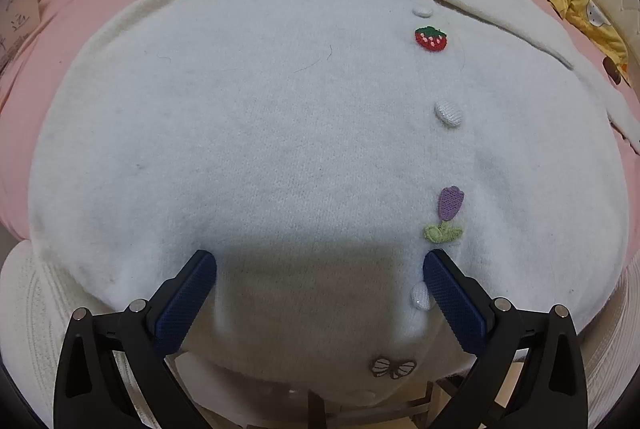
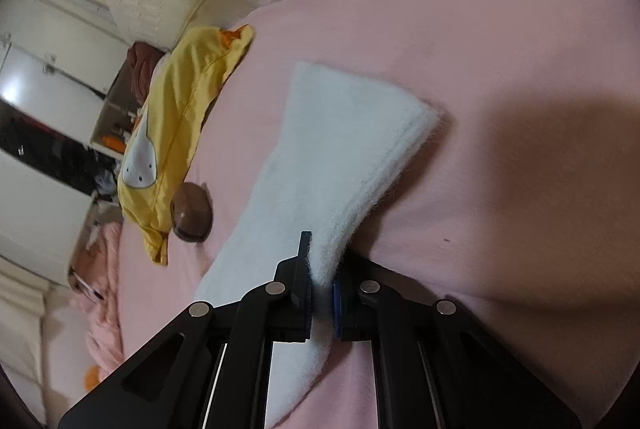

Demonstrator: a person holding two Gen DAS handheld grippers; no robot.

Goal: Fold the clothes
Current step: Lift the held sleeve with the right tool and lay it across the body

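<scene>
I hold the soft, light, floppy cardigan (image 1: 280, 129) spread on the bed (image 2: 500, 29) ahead of the released left claw (image 1: 320, 265), right claw (image 2: 320, 281) clenched on its sleeve (image 2: 340, 149) near the cuff.

The left gripper (image 1: 320, 265) has its jaws spread wide, the blue-padded fingers (image 1: 188, 293) angled outward and apart, nothing between them. The right gripper (image 2: 322, 269) has its jaws drawn close together, pinching a white sleeve (image 2: 340, 149), its black linkage arms folded inward.
</scene>
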